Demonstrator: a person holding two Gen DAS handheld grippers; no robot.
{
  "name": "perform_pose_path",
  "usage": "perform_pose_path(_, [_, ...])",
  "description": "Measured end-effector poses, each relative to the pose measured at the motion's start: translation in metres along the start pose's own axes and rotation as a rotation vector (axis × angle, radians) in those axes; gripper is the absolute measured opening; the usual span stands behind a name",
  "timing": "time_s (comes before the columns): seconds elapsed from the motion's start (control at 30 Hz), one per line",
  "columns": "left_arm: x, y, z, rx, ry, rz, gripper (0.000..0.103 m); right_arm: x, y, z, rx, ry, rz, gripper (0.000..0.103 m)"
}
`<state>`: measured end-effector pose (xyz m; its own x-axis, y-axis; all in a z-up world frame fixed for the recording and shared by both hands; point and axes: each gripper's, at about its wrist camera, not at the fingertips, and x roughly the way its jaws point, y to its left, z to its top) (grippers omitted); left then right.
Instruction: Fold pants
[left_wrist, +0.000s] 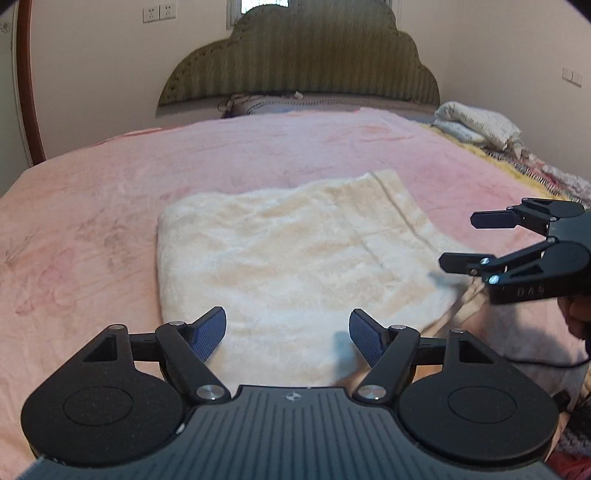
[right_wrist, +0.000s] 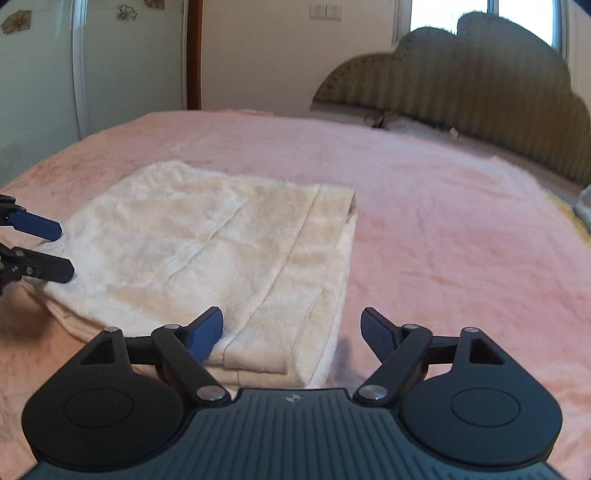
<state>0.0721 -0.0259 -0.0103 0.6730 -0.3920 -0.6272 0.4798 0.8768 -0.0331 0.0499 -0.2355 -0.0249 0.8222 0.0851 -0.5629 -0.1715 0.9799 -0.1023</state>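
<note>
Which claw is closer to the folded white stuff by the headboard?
The right claw. It sits on the side of the fluffy cream pants where that white bundle lies, while the left claw is farther from it.

- The bed (left_wrist: 92, 206) carries everything; a pink fleecy blanket (right_wrist: 443, 229) spreads across nearly its whole top, faintly patterned and lightly creased.
- The pants (left_wrist: 280, 258), cream and fluffy, lie folded flat on the blanket near the bed's near edge, in a rough rectangle with stacked layers showing at one end.
- At the far end, against the scalloped olive headboard (left_wrist: 299, 62), a pillow (left_wrist: 266, 103) lies on the bed; its print is too blurred to make out.
- On the bed's far right corner sits a folded white bundle (left_wrist: 476, 125), possibly a quilt, beside a yellow-and-dark patterned cover (left_wrist: 517, 162) along that edge.
</note>
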Motion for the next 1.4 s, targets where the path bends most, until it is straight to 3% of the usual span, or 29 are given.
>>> perform_pose_path(0.13, [0.011, -0.010, 0.005, -0.061, 0.021, 0.091, 0.078, -0.013, 0.027, 0.012, -0.090, -0.091, 0.044, 0.082])
perform_pose_path(0.2, [0.015, -0.012, 0.006, -0.087, 0.040, 0.127, 0.078, -0.012, 0.042, 0.012, -0.139, -0.092, 0.058, 0.082])
perform_pose_path(0.3, [0.016, -0.009, 0.007, -0.111, 0.062, 0.121, 0.078, -0.002, 0.054, 0.005, -0.181, -0.051, 0.042, 0.082])
perform_pose_path(0.4, [0.015, -0.010, 0.005, -0.106, 0.072, 0.146, 0.078, 0.009, 0.049, -0.001, -0.139, 0.012, 0.026, 0.082])
perform_pose_path(0.53, [0.014, -0.011, 0.004, -0.106, 0.079, 0.158, 0.079, 0.004, 0.044, -0.001, -0.095, 0.007, -0.011, 0.082])
perform_pose_path(0.67, [0.012, -0.012, 0.004, -0.101, 0.081, 0.164, 0.080, -0.002, 0.043, -0.001, -0.055, -0.001, 0.054, 0.082])
perform_pose_path(0.77, [0.009, -0.011, 0.005, -0.079, 0.075, 0.164, 0.081, 0.007, 0.047, -0.008, -0.110, 0.031, 0.001, 0.083])
perform_pose_path(0.83, [0.006, -0.004, 0.007, -0.063, 0.061, 0.171, 0.083, 0.005, 0.037, -0.006, -0.049, 0.031, 0.031, 0.084])
perform_pose_path(0.93, [0.008, 0.026, 0.014, -0.118, 0.057, 0.134, 0.086, 0.005, 0.010, 0.001, 0.060, 0.031, 0.095, 0.084])
perform_pose_path(1.13, [0.029, 0.101, 0.020, -0.389, 0.133, -0.013, 0.086, 0.039, -0.066, 0.005, 0.347, 0.080, 0.225, 0.084])
perform_pose_path(1.3, [0.043, 0.119, 0.016, -0.451, 0.166, -0.080, 0.086, 0.058, -0.076, 0.005, 0.388, 0.114, 0.293, 0.084])
perform_pose_path(1.4, [0.051, 0.121, 0.016, -0.445, 0.174, -0.125, 0.087, 0.069, -0.074, 0.002, 0.411, 0.143, 0.386, 0.085])
